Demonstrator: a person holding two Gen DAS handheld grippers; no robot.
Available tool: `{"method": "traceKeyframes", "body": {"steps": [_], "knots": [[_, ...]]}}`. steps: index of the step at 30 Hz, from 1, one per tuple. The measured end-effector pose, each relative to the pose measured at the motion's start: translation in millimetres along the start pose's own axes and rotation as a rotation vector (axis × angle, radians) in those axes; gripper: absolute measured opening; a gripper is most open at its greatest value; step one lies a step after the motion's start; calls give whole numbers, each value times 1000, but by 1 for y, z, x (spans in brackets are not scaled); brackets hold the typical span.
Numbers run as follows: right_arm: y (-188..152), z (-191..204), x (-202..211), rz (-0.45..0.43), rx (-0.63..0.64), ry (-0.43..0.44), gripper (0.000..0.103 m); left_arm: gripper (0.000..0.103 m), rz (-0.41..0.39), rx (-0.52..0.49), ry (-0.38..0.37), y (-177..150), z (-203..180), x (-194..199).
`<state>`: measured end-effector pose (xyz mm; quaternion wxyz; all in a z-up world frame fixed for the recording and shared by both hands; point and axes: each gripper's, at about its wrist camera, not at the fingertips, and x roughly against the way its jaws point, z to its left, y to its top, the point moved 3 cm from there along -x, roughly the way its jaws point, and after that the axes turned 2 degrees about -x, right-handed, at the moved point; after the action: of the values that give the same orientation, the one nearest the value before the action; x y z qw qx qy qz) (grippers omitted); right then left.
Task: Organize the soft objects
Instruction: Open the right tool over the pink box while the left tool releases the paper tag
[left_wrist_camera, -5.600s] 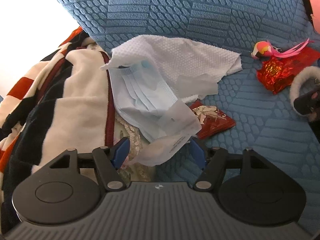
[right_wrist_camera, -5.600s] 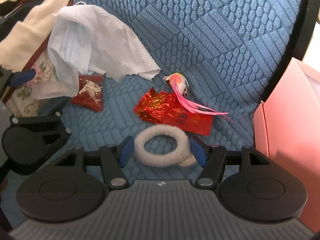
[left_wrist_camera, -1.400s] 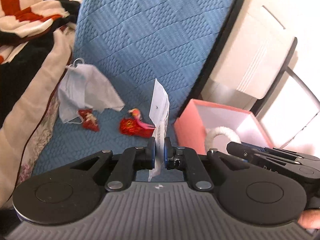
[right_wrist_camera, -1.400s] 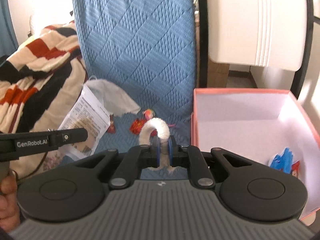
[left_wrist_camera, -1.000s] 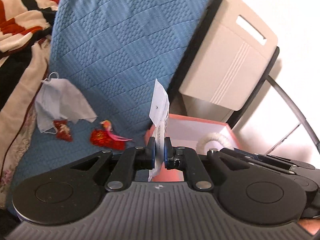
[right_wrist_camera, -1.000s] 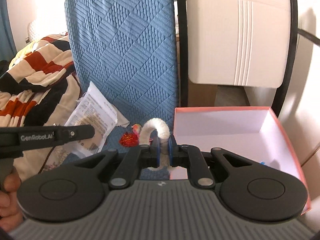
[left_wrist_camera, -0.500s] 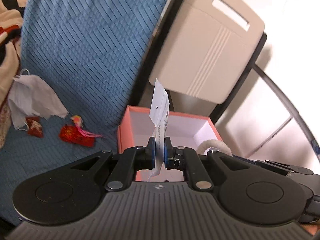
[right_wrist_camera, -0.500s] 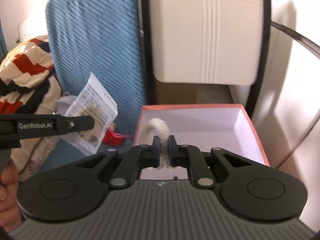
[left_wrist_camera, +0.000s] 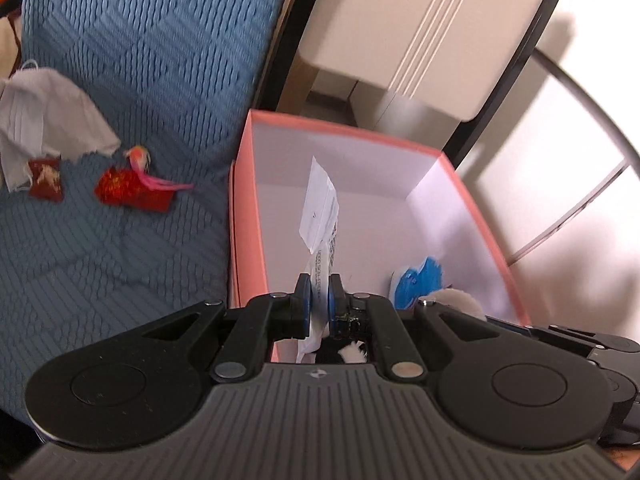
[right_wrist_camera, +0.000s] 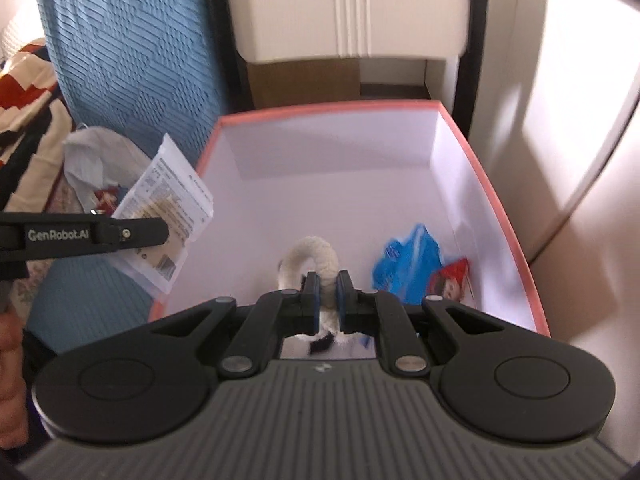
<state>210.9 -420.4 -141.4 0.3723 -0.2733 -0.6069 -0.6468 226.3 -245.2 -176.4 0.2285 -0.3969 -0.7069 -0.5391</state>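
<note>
Mid-delivery: carried over the pink box, drop judged next, calling for both grips to let go. Left tongs clenched on white printed packet, upright above box's near left. Right tongs clenched on fluffy white ring, above box floor, left of blue wrapper.

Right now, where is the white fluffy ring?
In the right wrist view the white fluffy ring is clamped in the right gripper, over the pink box, left of the blue packet inside.
</note>
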Motion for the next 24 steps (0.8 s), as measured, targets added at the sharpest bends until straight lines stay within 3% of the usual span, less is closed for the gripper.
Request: {"method": "traceKeyframes", "body": {"steps": [10,18,20,22,24], "knots": [[-14,-16,-17,56,-33,14,13,10,32,-21,20,-8,-6,-16],[-12,-17,-9,47,-24,18,16,12,25,-45,24,-8,-15,-8],[-11,-19,-7,46,-38,13,18,21,29,-51,28,-7,-14,-6],[-9,-21,-4,39,-55,20,32,42,25,-51,26,-5,-14,0],[-7,-21,1,22,-65,29,45,46,12,-61,28,-2,-15,6]]}}
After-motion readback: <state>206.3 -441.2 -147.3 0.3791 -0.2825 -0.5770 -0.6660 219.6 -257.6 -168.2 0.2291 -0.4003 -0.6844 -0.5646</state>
